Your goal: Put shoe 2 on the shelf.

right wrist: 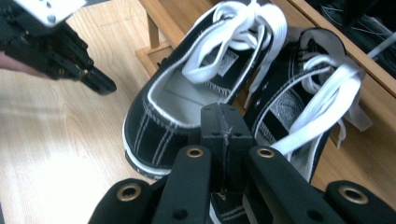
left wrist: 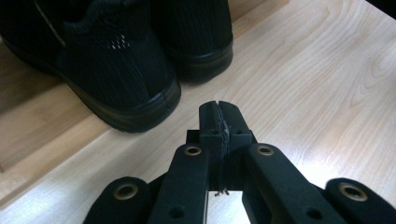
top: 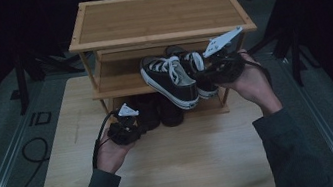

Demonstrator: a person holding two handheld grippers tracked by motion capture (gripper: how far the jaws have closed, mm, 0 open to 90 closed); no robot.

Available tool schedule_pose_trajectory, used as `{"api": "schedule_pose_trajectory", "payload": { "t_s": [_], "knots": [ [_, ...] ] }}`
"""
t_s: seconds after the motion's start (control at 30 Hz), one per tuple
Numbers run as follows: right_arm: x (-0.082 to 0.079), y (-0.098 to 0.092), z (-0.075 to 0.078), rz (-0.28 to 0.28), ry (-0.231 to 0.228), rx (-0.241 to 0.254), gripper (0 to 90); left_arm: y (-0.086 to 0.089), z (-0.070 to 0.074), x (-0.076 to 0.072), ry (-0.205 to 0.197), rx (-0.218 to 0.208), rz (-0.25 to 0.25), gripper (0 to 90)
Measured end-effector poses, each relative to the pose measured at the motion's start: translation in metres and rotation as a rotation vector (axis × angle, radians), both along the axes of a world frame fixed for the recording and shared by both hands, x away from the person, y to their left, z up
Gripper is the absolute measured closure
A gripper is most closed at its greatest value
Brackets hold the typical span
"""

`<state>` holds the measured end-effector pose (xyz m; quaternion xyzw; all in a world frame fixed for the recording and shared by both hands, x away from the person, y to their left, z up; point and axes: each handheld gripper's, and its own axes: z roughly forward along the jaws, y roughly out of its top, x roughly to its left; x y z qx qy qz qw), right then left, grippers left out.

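We take the bamboo shoe rack (top: 158,19) as our landmark. On its middle shelf sits a pair of black canvas sneakers (top: 172,80) with white laces and white rubber soles; their heels hang over the shelf's front edge. Below them, on the lowest shelf, stands a pair of black mesh shoes (left wrist: 116,70), knit-textured with dark soles, heels also toward us.

Our right gripper (right wrist: 223,121) is at the front of the rack, right behind the sneakers' heels, its jaws pressed fully together. From the right gripper view we cannot tell whether any canvas is pinched between them, though the tips sit right at the gap between the two heels. Our left gripper (left wrist: 219,116) is in front of the rack's lowest shelf, just short of the mesh shoes, over bare wood, its jaws shut with nothing between them.

The rack's thin front leg (right wrist: 152,30) stands beside the left sneaker. The rack rests on a pale wood-grain counter (top: 166,169), smooth and matte, with grey flooring around it and a black cable (top: 32,152) looped to the rack's left. The room beyond the rack is dark.
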<state>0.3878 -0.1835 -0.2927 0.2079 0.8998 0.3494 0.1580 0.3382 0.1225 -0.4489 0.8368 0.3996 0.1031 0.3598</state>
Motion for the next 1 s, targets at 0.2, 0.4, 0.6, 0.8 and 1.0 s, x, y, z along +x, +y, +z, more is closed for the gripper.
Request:
{"api": "schedule_pose_trajectory", "payload": {
  "t_s": [0.2,0.4,0.6,0.8,1.0],
  "knots": [
    [-0.003,-0.008,-0.005,0.006,-0.002,0.007,89.8,-0.004,0.013,0.006,-0.037,0.018,0.006,90.0],
    [-0.008,-0.014,-0.012,0.017,0.008,0.002,89.8,-0.012,0.029,0.016,-0.074,0.039,0.008,90.0],
    [-0.014,-0.016,-0.017,0.033,0.021,-0.021,89.8,-0.018,0.043,0.028,-0.106,0.039,0.022,90.0],
    [-0.019,-0.021,-0.024,0.031,0.033,-0.019,89.8,-0.025,0.055,0.037,-0.121,0.037,0.022,90.0],
    [-0.02,-0.023,-0.034,0.033,0.052,-0.015,89.7,-0.026,0.062,0.046,-0.132,0.039,0.042,90.0]
  ]
}}
